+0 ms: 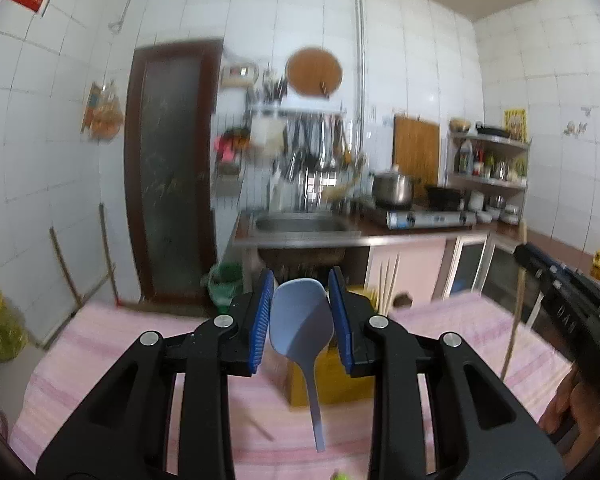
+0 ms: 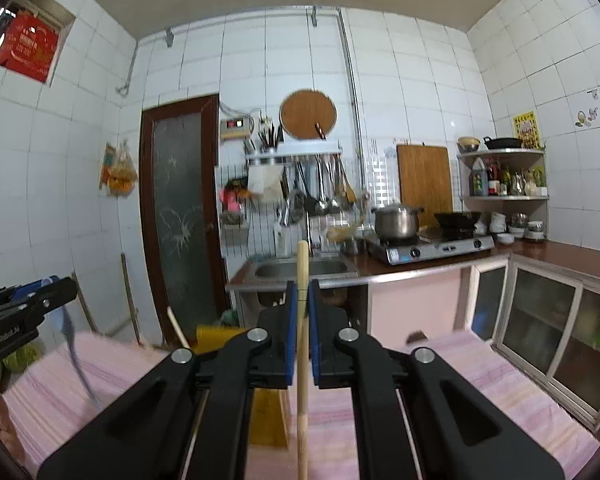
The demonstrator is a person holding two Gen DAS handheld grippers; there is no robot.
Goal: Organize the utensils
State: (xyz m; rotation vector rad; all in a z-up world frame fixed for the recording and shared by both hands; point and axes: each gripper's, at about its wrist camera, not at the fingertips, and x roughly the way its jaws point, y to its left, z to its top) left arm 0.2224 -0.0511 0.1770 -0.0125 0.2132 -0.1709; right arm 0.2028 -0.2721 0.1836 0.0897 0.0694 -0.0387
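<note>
My left gripper (image 1: 302, 304) is shut on the bowl of a blue-grey spoon (image 1: 300, 324), whose handle hangs down over the pink-clothed table (image 1: 132, 344). Behind the spoon stands a yellow utensil holder (image 1: 340, 376) with thin wooden sticks (image 1: 388, 284) poking up from it. My right gripper (image 2: 302, 300) is shut on an upright wooden stick (image 2: 302, 392), above the yellow holder (image 2: 214, 336). Each gripper shows in the other's view: the left gripper (image 2: 56, 286) with the spoon (image 2: 70, 336) at far left, the right gripper (image 1: 526, 254) with its stick (image 1: 516, 320) at right.
Beyond the table run a kitchen counter with a steel sink (image 2: 300, 268), a gas stove (image 2: 436, 248) with a pot and a wok, and glass-fronted cabinets (image 2: 548, 332) on the right. A dark door (image 2: 180, 216) is at the left. A hand (image 1: 572, 408) shows at lower right.
</note>
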